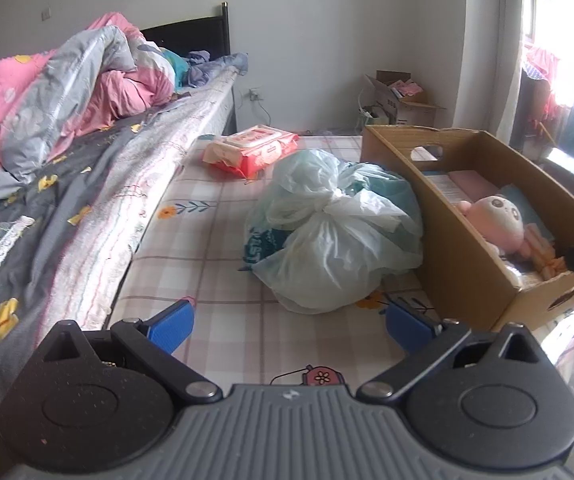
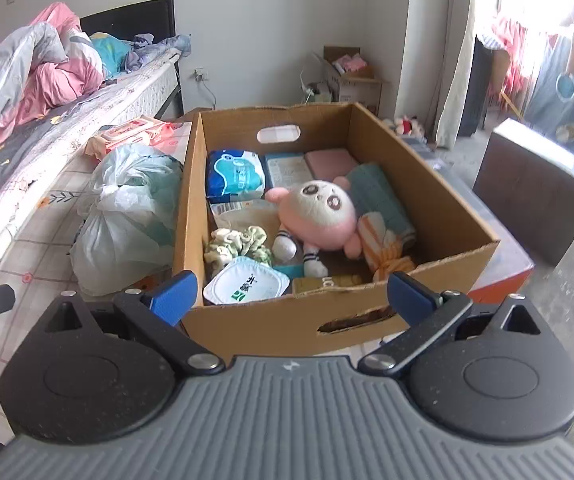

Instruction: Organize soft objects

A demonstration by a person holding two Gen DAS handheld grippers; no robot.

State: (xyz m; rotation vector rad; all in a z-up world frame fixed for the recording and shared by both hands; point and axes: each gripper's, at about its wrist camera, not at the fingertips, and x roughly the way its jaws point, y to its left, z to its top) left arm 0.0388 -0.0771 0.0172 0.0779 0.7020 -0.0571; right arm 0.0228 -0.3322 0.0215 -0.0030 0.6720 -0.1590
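An open cardboard box (image 2: 427, 200) sits on a checked mat. In it lie a pink plush toy (image 2: 319, 212), a blue wipes pack (image 2: 235, 176), a green scrunchie (image 2: 239, 242), a white tub (image 2: 247, 284), a teal cloth (image 2: 379, 196) and an orange striped cloth (image 2: 383, 244). The box also shows in the left wrist view (image 1: 459, 240), with the plush (image 1: 499, 220) inside. A tied pale plastic bag (image 1: 335, 232) lies left of the box, also in the right wrist view (image 2: 127, 216). My left gripper (image 1: 289, 322) is open and empty before the bag. My right gripper (image 2: 293, 294) is open and empty at the box's near wall.
A red wipes pack (image 1: 255, 150) lies on the checked mat (image 1: 207, 260) beyond the bag. A bed with a pink and grey quilt (image 1: 67, 92) runs along the left. A second carton (image 1: 399, 98) stands by the far wall. A dark cabinet (image 2: 535, 188) stands right.
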